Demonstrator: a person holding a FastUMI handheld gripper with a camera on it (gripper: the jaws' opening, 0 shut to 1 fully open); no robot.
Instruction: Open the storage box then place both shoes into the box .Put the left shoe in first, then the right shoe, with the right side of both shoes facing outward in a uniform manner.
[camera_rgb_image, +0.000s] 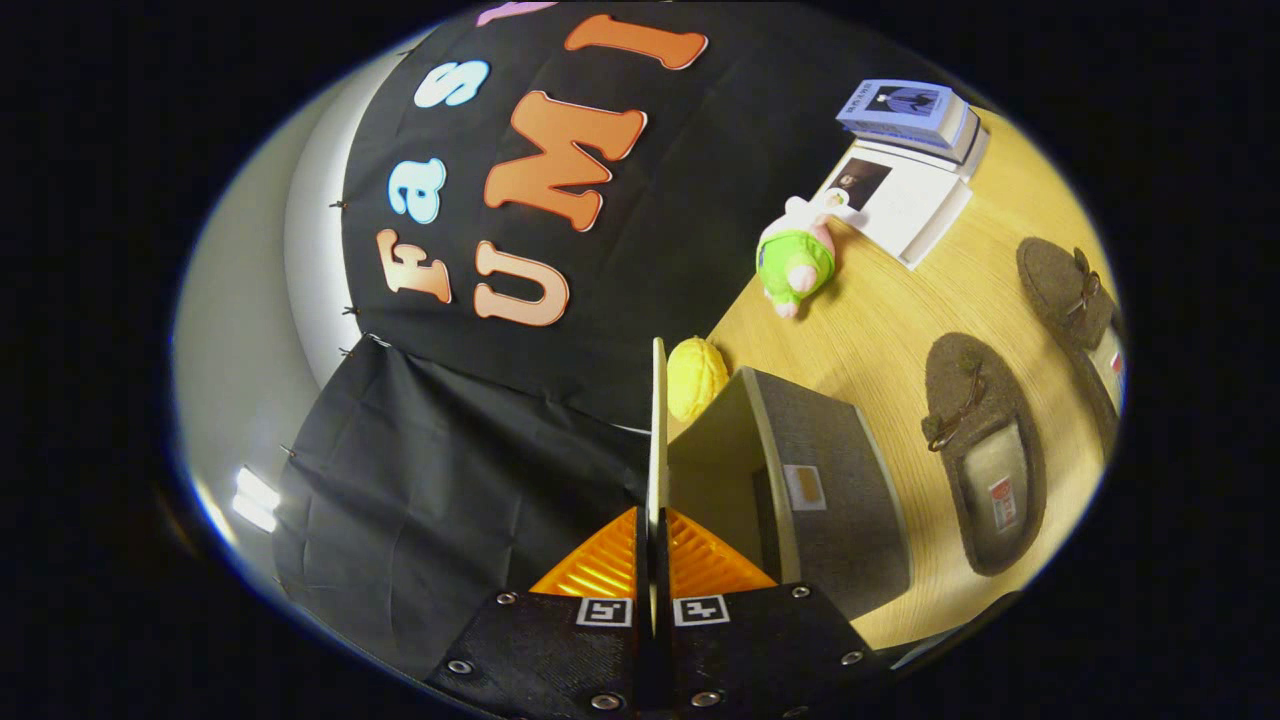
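Gripper clenched on lid of storage box: both fingers pressed flat against thin pale lid edge, one to each side, lid seen edge-on and running straight ahead from fingertips. Lid swung up, away from box body, box mouth open. View rolled hard, table tilted steeply.

Just beside fingers, to one side: grey fabric box with pale inner face and small label patch on its wall, resting on wooden table. Yellow plush ball tucked just beyond box, near lid's far end, against black cloth wall.

Near box, on table: dark felt shoe, sole down, pale lining and bow on top visible. Second dark shoe further out, apart from first, same orientation roughly. Both outside box.

Beyond shoes: green and white plush toy lying on table. Farthest: open white book flat, stack of closed books resting on its far end.
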